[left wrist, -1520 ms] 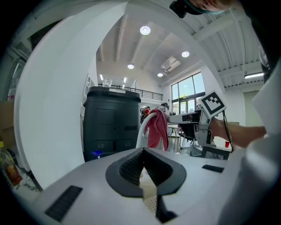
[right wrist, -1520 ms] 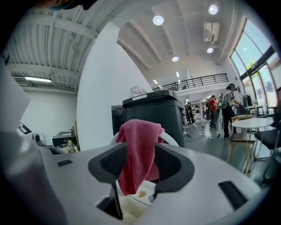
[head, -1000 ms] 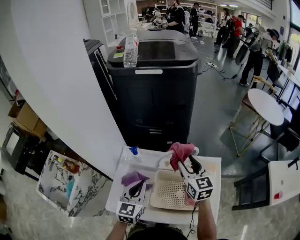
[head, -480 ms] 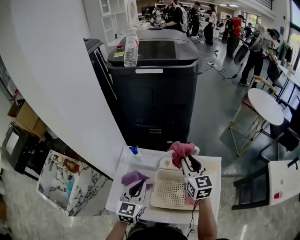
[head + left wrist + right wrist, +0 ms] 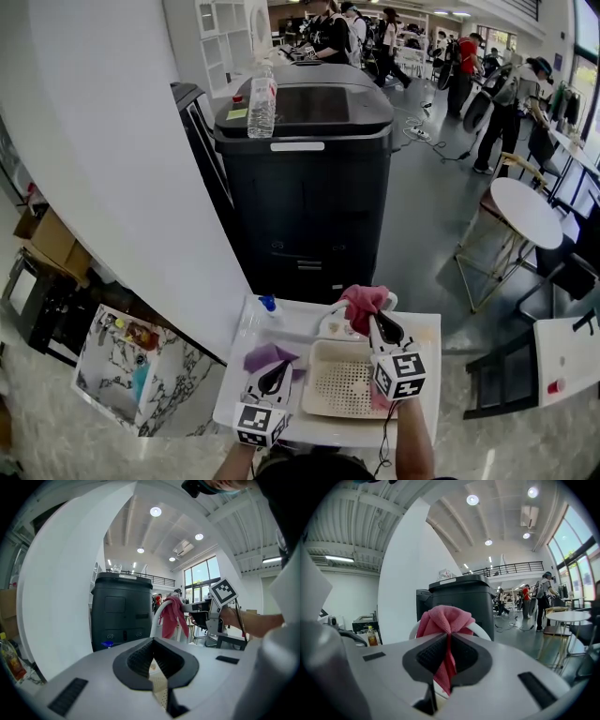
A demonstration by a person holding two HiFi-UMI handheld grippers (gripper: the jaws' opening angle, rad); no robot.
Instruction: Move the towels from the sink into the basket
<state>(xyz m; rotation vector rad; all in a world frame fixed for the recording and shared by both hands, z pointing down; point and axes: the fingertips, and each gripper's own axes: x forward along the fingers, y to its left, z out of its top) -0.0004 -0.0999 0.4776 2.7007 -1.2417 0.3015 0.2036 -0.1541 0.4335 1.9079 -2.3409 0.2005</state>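
Two towels are lying outside the basket (image 5: 321, 405) as the right gripper (image 5: 376, 324) is closing its jaws on the pink towel (image 5: 362, 299), which is hanging over a white arch (image 5: 330, 323) at the back of the small white sink unit (image 5: 424, 330). In the right gripper view the ribbed pads are pinching a fold of the cloth just below its bunched top, with the rest trailing down between them. The left gripper (image 5: 278, 375) is hovering low at the basket's left edge, its jaws drawn together and holding nothing, with the purple towel (image 5: 266, 356) lying just beyond its tips on the white surface. Doing this step well is likely coming down to the grip: the pinch is taking only a narrow fold, so the squeeze should be finishing before any pull is starting. The cloth is draping over both sides of the arch, so lifting it up and clear is looking safer than dragging it toward the person, since a sideways tug could be snagging the towel or rocking the light unit. The basket is sitting just in front of the arch, so a short carry and a low release over its perforated floor should be serving.
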